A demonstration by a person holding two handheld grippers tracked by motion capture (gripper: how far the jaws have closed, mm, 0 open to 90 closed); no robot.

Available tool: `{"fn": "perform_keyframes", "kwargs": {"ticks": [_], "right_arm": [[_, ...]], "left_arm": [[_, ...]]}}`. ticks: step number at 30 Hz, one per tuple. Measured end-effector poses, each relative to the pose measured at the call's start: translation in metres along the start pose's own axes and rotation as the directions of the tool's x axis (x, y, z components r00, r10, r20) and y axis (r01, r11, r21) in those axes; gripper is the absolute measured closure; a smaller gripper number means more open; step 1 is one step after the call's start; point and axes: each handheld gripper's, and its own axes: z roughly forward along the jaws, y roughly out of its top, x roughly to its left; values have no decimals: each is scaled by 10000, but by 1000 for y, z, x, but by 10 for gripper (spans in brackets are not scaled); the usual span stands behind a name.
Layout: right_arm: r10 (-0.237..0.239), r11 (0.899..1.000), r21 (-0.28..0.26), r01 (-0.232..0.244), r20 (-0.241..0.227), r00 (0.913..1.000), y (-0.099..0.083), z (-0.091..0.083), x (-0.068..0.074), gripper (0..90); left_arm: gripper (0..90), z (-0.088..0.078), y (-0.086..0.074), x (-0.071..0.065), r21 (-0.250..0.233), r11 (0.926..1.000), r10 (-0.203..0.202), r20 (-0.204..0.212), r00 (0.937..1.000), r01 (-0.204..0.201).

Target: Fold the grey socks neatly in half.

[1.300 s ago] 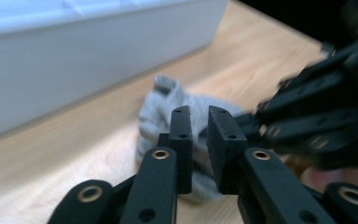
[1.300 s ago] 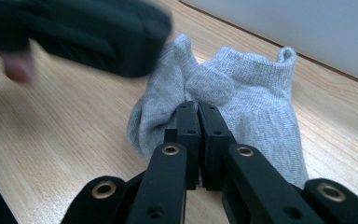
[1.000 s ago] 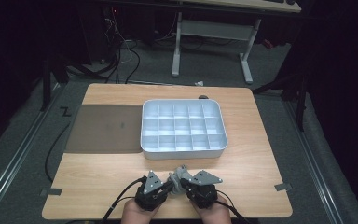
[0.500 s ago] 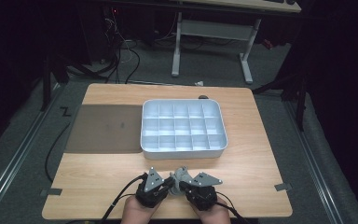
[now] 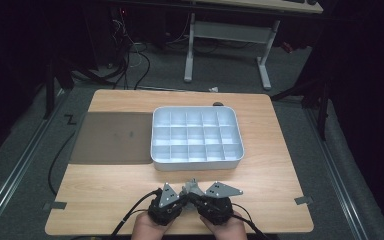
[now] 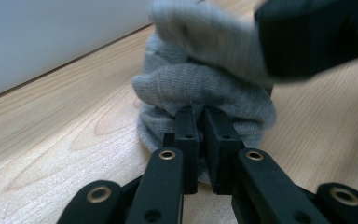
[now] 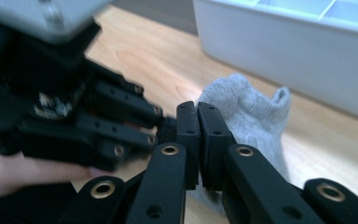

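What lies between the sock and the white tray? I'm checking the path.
Bare wooden table between sock and tray, seen in the right gripper view.

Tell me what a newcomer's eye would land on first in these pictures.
First, the grey sock bunched on the wooden table near its front edge, with the left gripper and the right gripper both pinched shut on its fabric. Next, the pale divided tray at mid-table just beyond them, every compartment bare, with a dark mat lying flat to its left.
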Motion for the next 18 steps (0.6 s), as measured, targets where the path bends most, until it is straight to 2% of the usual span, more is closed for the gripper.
{"fn": "perform_keyframes", "kwargs": {"ticks": [3, 6, 8, 10, 15, 18], "right_arm": [[429, 9990, 102, -427, -173, 9989, -9, 5, -6, 889], [641, 9978, -123, -644, -267, 9976, -11, 3, -9, 888], [690, 9974, -171, -694, -254, 9973, -11, 2, -9, 888], [815, 9956, -442, -822, -187, 9965, -9, -2, -13, 889], [982, 9938, -518, -985, -86, 9951, -10, -4, -18, 889], [941, 9952, -244, -946, -189, 9954, -12, 1, -15, 888]], "left_arm": [[827, 0, 0, 1, 22, 10000, -35, 92, 10000, 35], [803, -1, 0, 2, 2, 9999, -172, 157, 9997, 172], [775, -2, -1, 3, 6, 9998, -210, 175, 9996, 210], [757, -7, -2, 6, -4, 9997, -249, 201, 9995, 250], [757, -12, -5, 11, -40, 9988, -480, 160, 9987, 481], [720, -20, -5, 15, -128, 9964, -827, 649, 9945, 837]]}}
